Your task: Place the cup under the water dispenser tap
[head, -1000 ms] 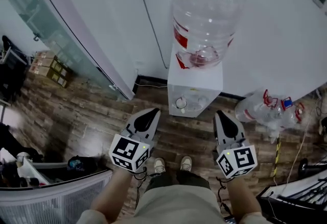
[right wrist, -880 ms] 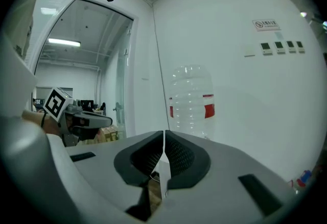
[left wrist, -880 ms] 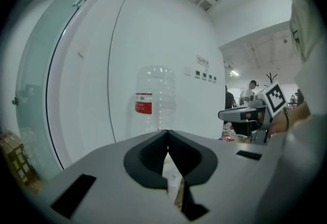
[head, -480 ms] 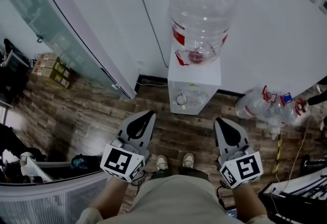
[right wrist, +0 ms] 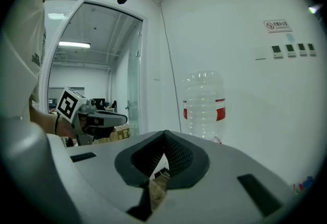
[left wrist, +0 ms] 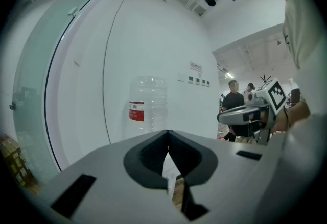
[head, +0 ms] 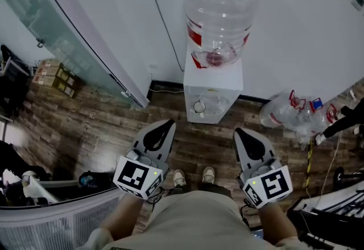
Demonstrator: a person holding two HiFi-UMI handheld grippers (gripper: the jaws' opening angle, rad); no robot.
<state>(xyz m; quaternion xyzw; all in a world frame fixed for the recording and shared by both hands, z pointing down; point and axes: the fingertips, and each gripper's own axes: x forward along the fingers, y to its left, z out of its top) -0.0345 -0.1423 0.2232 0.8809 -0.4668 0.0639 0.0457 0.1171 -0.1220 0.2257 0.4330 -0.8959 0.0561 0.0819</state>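
Observation:
The white water dispenser (head: 211, 88) stands against the wall with a clear, nearly empty bottle (head: 219, 12) on top. A small round cup rim (head: 198, 107) shows in its tap recess, with clear plastic beside it. My left gripper (head: 169, 123) and right gripper (head: 239, 131) hover side by side over the wooden floor, short of the dispenser, both shut and empty. In the left gripper view the jaws of the left gripper (left wrist: 167, 135) meet below the bottle (left wrist: 147, 103). The right gripper (right wrist: 164, 137) also points at the bottle (right wrist: 204, 103).
A glass partition (head: 68, 44) runs along the left. Empty water bottles (head: 296, 113) lie on the floor right of the dispenser, near a person's dark shoe (head: 341, 121). Cardboard boxes (head: 57, 75) and a curved white bin (head: 51, 217) are at the left. People (left wrist: 233, 98) stand far off.
Both grippers drew slightly back toward me and rose in the first half second, then held still. Both stayed shut. A person's dark shoe has come in at the right edge.

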